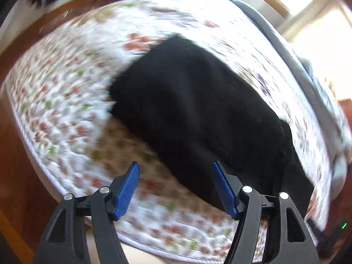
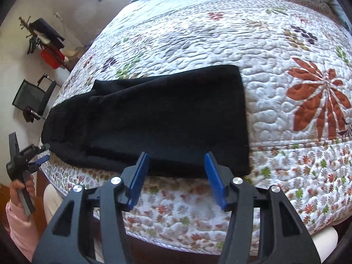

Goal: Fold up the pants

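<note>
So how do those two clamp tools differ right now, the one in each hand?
The left gripper hangs over the near edge of the black pants, and its picture is smeared; the right gripper gives a sharp picture. The left gripper works at the end of the pants near the bed's corner; the right gripper faces the long side. Shared: blue-padded jaws, wide open, holding nothing, above the flowered quilt.

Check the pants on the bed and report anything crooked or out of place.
The black pants lie folded on the floral quilt. The right end is square, but the left end by the left gripper is uneven, with layers offset. Both grippers are open.
</note>
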The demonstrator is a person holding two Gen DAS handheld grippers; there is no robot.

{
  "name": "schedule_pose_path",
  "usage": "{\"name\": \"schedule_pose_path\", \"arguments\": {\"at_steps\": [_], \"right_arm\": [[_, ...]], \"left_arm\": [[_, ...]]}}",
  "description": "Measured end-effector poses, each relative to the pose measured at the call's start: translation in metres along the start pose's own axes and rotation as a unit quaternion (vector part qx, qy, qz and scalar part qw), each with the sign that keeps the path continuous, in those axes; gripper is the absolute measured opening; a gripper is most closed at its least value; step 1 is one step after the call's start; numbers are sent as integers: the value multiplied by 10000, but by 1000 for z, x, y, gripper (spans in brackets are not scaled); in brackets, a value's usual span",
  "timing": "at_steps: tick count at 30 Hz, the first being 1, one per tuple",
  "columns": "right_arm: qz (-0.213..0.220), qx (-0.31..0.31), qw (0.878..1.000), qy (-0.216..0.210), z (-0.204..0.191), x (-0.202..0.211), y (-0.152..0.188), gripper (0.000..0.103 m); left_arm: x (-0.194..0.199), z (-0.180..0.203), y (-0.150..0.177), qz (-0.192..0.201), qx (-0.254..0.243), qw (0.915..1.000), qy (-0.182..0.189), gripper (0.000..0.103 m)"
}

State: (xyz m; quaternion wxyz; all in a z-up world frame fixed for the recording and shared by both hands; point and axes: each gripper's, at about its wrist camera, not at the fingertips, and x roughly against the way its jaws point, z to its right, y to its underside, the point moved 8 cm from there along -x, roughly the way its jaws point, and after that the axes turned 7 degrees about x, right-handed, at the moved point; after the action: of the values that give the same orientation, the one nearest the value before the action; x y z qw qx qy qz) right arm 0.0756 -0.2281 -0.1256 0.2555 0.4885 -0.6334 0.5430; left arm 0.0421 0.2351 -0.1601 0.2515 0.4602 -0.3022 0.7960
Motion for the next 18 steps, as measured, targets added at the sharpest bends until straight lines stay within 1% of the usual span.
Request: {"name": "schedule_pose_path", "arguments": {"at_steps": [2,3,5,6,7,9,12,13,14,15,17,18], "right_arm": [[-51,108,9999,-9,-9,-5,-1,54],[-79,164,9998,-6,-13,-7,-1,55],[-143,256,9995,63,-19,-13,0,57],[-188,282,9994,112,-19,-16,1,57],[-220,285,9992,146,-19,-17,4,57],[-286,235,9991,196,-15,-23,6,57],[-292,203,9992,177,-12,-27,8,57],[-291,224,9992,186,-12,-28,9,57],[-295,255,9990,195,-13,-29,9,58],[-301,273,9990,199,-12,-30,9,58],[-308,266,9990,200,-13,-32,9,59],[-314,249,9990,196,-12,-33,9,60]], "left_arm": [[-5,-12,-10,-102,277,9994,172,68],[-8,-17,-17,-178,492,9976,462,68],[-11,-21,-26,-263,769,9939,743,68],[-13,-21,-31,-310,925,9904,976,68],[-15,-21,-35,-337,1038,9879,1103,68],[-23,-22,-43,-408,1301,9819,1318,67],[-38,-20,-50,-553,1673,9724,1530,65],[-40,-20,-52,-561,1763,9699,1583,61],[-43,-20,-49,-568,1837,9679,1620,54],[-43,-21,-48,-564,1927,9649,1692,49],[-40,-16,-46,-496,1999,9595,1924,24],[-35,-17,-42,-443,1996,9593,1948,22]]}}
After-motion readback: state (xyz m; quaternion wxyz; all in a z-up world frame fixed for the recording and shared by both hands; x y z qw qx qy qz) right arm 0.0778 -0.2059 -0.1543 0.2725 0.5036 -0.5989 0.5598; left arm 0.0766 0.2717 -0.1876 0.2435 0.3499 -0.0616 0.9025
